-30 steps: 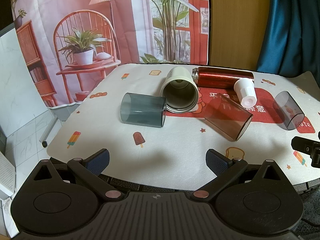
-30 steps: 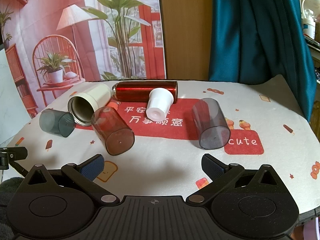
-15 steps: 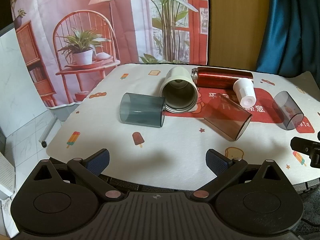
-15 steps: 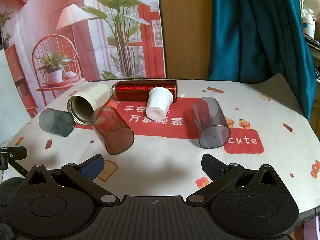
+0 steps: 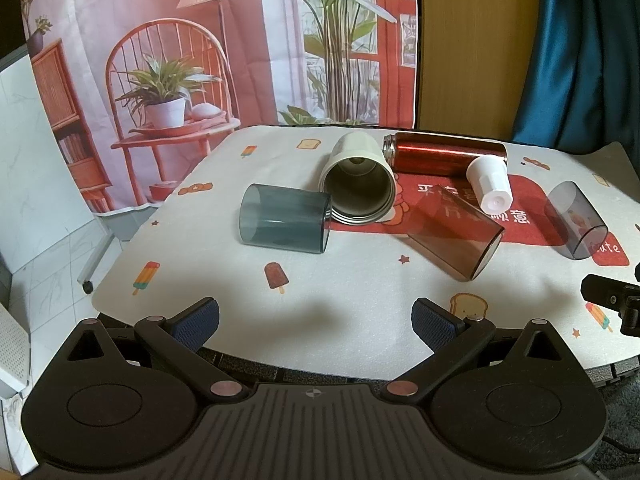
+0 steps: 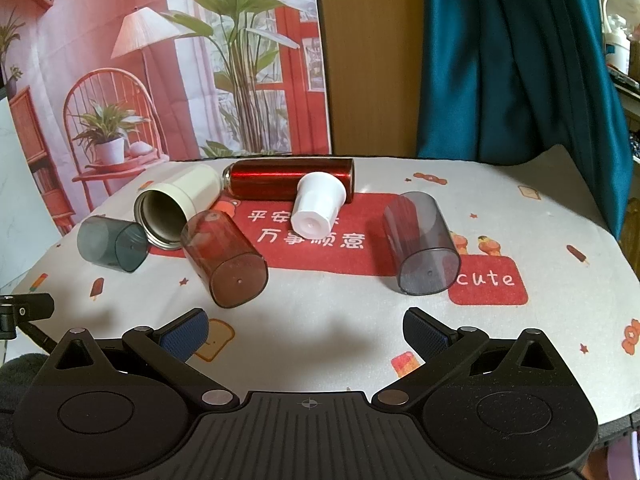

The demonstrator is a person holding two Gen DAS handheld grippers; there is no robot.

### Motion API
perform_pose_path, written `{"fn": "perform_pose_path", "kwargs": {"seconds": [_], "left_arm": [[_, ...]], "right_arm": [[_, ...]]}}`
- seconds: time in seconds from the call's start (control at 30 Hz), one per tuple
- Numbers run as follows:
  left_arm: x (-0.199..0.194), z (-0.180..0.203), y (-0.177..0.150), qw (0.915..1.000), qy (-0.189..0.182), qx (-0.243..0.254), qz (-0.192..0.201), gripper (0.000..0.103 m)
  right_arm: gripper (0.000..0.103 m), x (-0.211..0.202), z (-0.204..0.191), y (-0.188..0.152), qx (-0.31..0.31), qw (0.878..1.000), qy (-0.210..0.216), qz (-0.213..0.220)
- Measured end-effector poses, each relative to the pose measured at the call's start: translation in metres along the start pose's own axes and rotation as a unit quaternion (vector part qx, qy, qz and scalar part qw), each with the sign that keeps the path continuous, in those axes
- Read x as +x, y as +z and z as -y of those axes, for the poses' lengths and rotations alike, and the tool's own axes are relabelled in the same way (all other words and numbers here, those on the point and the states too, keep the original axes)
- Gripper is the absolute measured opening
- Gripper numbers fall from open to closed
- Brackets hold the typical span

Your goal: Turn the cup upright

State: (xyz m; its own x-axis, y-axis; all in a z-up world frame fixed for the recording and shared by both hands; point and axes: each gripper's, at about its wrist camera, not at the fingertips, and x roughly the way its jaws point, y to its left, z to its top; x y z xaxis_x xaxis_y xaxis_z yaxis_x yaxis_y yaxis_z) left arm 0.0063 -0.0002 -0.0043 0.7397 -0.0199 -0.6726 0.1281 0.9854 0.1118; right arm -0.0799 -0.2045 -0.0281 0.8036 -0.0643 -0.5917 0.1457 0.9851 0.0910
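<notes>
Several cups lie on their sides on the printed table mat. A blue-grey clear cup lies at the left. A cream cup lies beside it with its mouth towards me. A red clear cup lies in the middle. A white cup rests against a red metal bottle. A grey clear cup lies at the right. My left gripper and right gripper are open and empty near the front edge.
A printed backdrop hangs behind the table, with a wooden panel and a teal curtain to its right. The floor drops off left of the mat. Part of the right gripper's body shows at the right edge of the left wrist view.
Almost nothing has changed. Both views have shifted very slightly; the cups and the open grippers have stayed as they were.
</notes>
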Motion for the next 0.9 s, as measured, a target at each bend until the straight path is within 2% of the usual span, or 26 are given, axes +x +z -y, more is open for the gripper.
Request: {"fn": "perform_pose_path", "kwargs": {"seconds": [0.9], "left_arm": [[0.0021, -0.0009, -0.0025, 1.0, -0.002, -0.003, -0.002, 0.103]], "right_arm": [[0.103, -0.0019, -0.001, 0.0011, -0.001, 1.0, -0.002, -0.004]]}}
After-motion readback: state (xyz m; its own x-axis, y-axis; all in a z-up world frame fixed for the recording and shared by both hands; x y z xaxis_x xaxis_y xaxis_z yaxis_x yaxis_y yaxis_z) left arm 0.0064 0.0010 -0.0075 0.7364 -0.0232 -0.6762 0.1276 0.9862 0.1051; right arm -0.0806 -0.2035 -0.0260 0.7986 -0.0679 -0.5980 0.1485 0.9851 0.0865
